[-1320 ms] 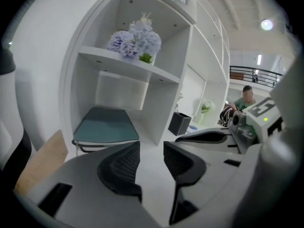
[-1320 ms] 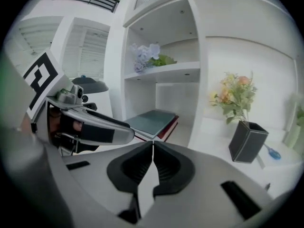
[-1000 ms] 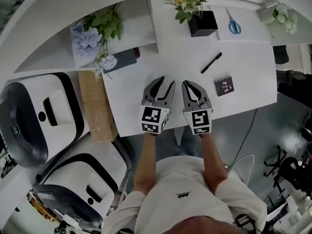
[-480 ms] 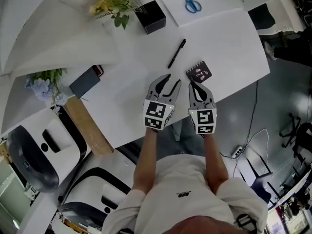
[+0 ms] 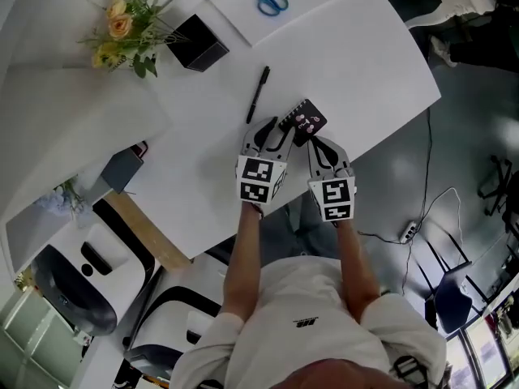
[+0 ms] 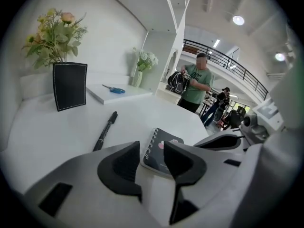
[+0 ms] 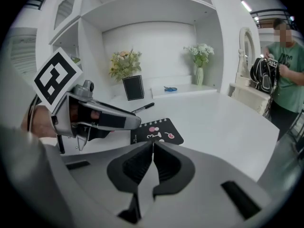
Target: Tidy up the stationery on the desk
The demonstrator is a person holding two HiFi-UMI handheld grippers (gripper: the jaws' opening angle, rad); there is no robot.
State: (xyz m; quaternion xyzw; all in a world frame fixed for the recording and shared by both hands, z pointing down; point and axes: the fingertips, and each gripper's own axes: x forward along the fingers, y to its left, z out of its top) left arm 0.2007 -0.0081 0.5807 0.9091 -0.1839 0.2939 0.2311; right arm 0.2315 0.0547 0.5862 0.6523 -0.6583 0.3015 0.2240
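White worktop (image 5: 365, 55) with the spiral notebook (image 5: 302, 121) lying flat by its near edge, pen (image 5: 258, 93) just beyond. Left gripper (image 5: 272, 134), jaws spread, faces the notebook's spiral side, apparently to take it; right gripper (image 5: 321, 149), jaws pressed together and empty, rests beside.

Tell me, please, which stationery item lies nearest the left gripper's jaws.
The small black spiral notebook, just ahead of the left gripper; the black pen lies farther out, the blue scissors farthest.

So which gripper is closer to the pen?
Left. The left gripper sits just short of the pen's near end; the right gripper is farther right, at the notebook.
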